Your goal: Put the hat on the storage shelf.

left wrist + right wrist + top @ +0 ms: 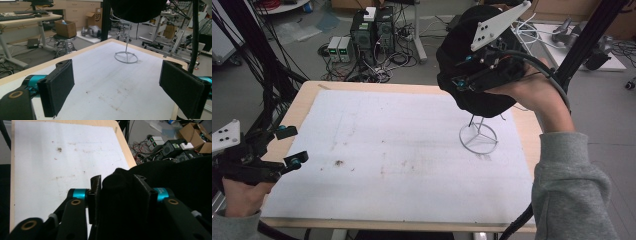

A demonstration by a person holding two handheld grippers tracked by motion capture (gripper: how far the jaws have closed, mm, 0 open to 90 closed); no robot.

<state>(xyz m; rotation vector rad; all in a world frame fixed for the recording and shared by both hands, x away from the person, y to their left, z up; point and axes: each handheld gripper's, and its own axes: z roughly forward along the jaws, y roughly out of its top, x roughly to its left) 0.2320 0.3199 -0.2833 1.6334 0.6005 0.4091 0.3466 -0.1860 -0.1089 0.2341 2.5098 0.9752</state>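
item: black cap [472, 50], soft dark fabric, domed; sits high over the far right of the table, on or just above the top of the stand.

item: wire stand [478, 136], thin pale metal, round ring base with three spokes and an upright stem; directly below the right tongs, well apart from the left tongs. in the left gripper view the stem [127, 48] rises from the ring into the underside of the cap [138, 10]. whether the cap already rests on the stem top cannot be told.

item: right tongs [462, 82], held above the stand, grey plate uppermost. in the right gripper view a fold of the cap's cloth [120, 195] lies between the two black jaws; the pads look slackened rather than clenched, with the cloth bulging between them, so the hold reads as loose or letting go.

item: left tongs [292, 147], at the near left edge of the table, jaws spread wide and released, nothing between them.

item: table [522, 130], wooden rim, covered by a stained white sheet [402, 150].

handling note (judgement): the step in hand looks like seating the cap on the stand. keep the dome centred over the stem, lower straight, and let go only once the weight sits on the stem. draw the right tongs upward and clear without dragging the cloth; a sideways pull could tip the light stand. the left tongs are free to steady the ring base if it shifts.
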